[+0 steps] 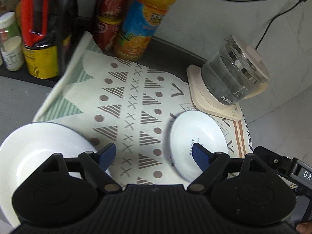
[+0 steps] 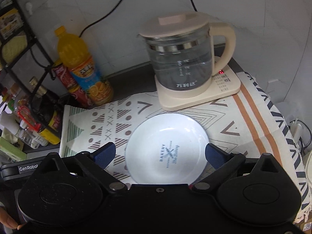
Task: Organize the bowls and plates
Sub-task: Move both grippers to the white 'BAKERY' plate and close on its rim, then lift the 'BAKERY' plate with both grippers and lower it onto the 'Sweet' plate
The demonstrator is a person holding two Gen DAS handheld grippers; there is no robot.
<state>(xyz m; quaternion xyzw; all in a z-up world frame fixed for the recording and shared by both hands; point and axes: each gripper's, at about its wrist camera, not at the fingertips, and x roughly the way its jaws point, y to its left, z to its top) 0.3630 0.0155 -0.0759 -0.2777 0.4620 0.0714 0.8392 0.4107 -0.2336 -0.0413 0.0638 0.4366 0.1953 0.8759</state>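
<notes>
A small white plate with blue "BAKERY" print (image 2: 167,148) lies on the patterned cloth (image 2: 243,120); it also shows in the left wrist view (image 1: 197,136). A larger plain white plate (image 1: 42,152) lies at the cloth's left edge. My left gripper (image 1: 154,154) is open and empty above the cloth between the two plates. My right gripper (image 2: 159,156) is open and empty, with its blue pads on either side of the printed plate, above it. The right gripper's body (image 1: 282,165) shows at the right of the left wrist view.
A glass kettle (image 2: 181,62) stands on its cream base (image 2: 197,95) behind the printed plate. An orange juice bottle (image 2: 81,68), red cans (image 2: 68,81) and sauce bottles (image 2: 46,109) crowd the back left. Cables run down the wall. A cream rim (image 2: 309,173) shows far right.
</notes>
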